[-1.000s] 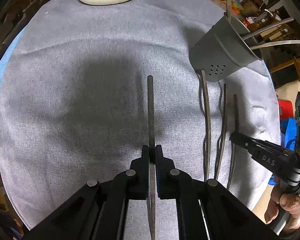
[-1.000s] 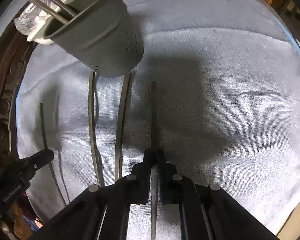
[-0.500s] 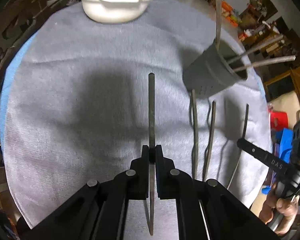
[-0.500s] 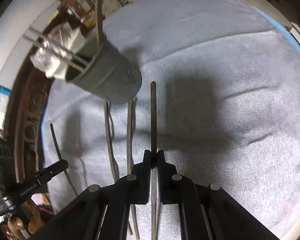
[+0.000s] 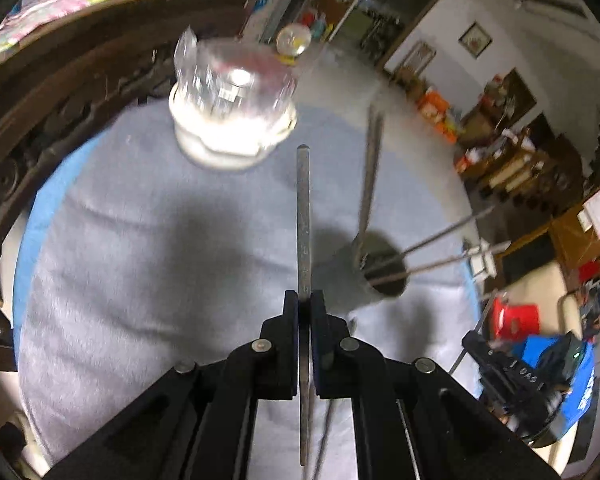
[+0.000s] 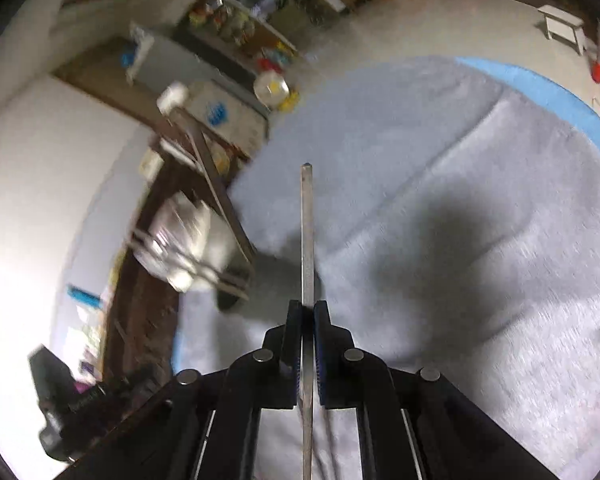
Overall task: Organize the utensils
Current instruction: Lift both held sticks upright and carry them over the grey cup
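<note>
My left gripper (image 5: pixel 305 300) is shut on a flat metal utensil (image 5: pixel 303 216), whose handle sticks out ahead above the grey cloth (image 5: pixel 140 280). The grey utensil holder (image 5: pixel 380 272) stands just to its right, open top towards me, with several utensils (image 5: pixel 370 168) leaning out. My right gripper (image 6: pixel 308 308) is shut on another thin metal utensil (image 6: pixel 307 232). To its left stands the blurred holder (image 6: pixel 268 280). Each gripper shows in the other's view: the right one (image 5: pixel 500 364) low at the right, the left one (image 6: pixel 72 400) low at the left.
A white bowl with clear plastic in it (image 5: pixel 232 128) sits at the far side of the cloth. A dark wooden frame (image 5: pixel 80 72) curves along the left. Thin utensils (image 5: pixel 328 432) lie on the cloth below my left gripper. Cluttered shelves (image 5: pixel 512 152) stand beyond the table.
Both grippers rose off the cloth with their utensils and tipped up, so the room came into view. The holder now appears from above. The right gripper also swung sideways and rolled.
</note>
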